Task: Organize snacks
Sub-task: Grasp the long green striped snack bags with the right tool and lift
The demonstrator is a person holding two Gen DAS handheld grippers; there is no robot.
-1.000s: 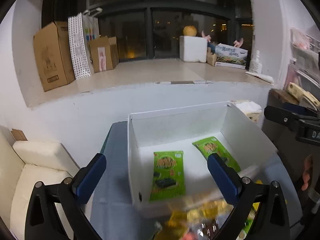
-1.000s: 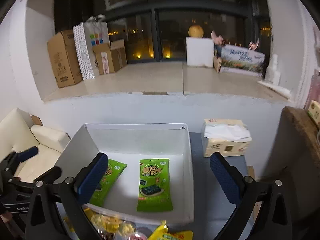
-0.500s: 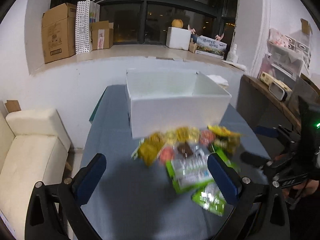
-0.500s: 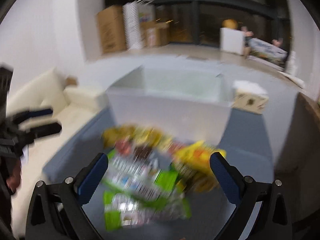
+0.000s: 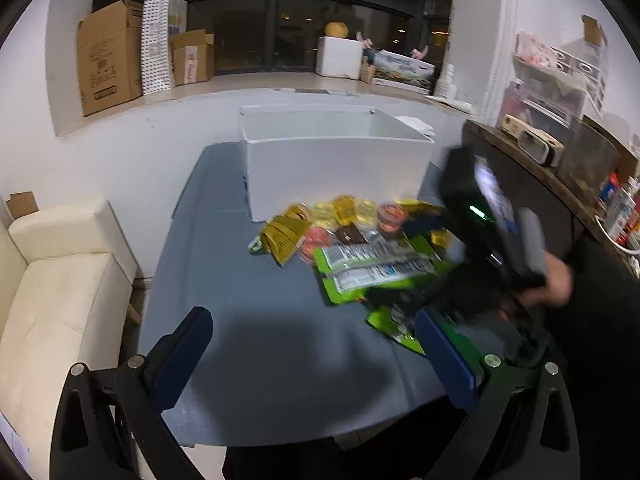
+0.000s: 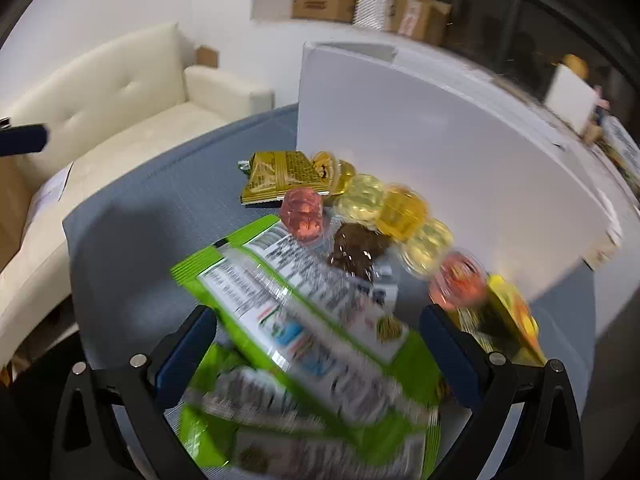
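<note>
A pile of snacks lies on the blue-grey table (image 5: 256, 344) in front of a white box (image 5: 336, 168). Green packets (image 5: 372, 268) (image 6: 312, 320) lie face down at the near side. Behind them sit a gold packet (image 5: 282, 236) (image 6: 280, 176), a brown packet (image 6: 358, 248) and several yellow and pink jelly cups (image 6: 400, 210) (image 5: 348, 212). My left gripper (image 5: 316, 348) is open over bare table, left of the pile. My right gripper (image 6: 318, 344) is open just above the green packets, its fingers either side of them. A hand holds the right gripper's body (image 5: 492, 240); both are blurred.
A cream sofa (image 5: 52, 280) (image 6: 120, 104) stands left of the table. Cardboard boxes (image 5: 108, 56) and a white foam box (image 5: 338, 56) sit on the window ledge behind. A dark wooden shelf (image 5: 560, 176) with clutter runs along the right wall.
Both grippers pulled back from over the white box and dropped toward the table. The right gripper swung in close over the green packets; the left stays further back, left of the pile.
</note>
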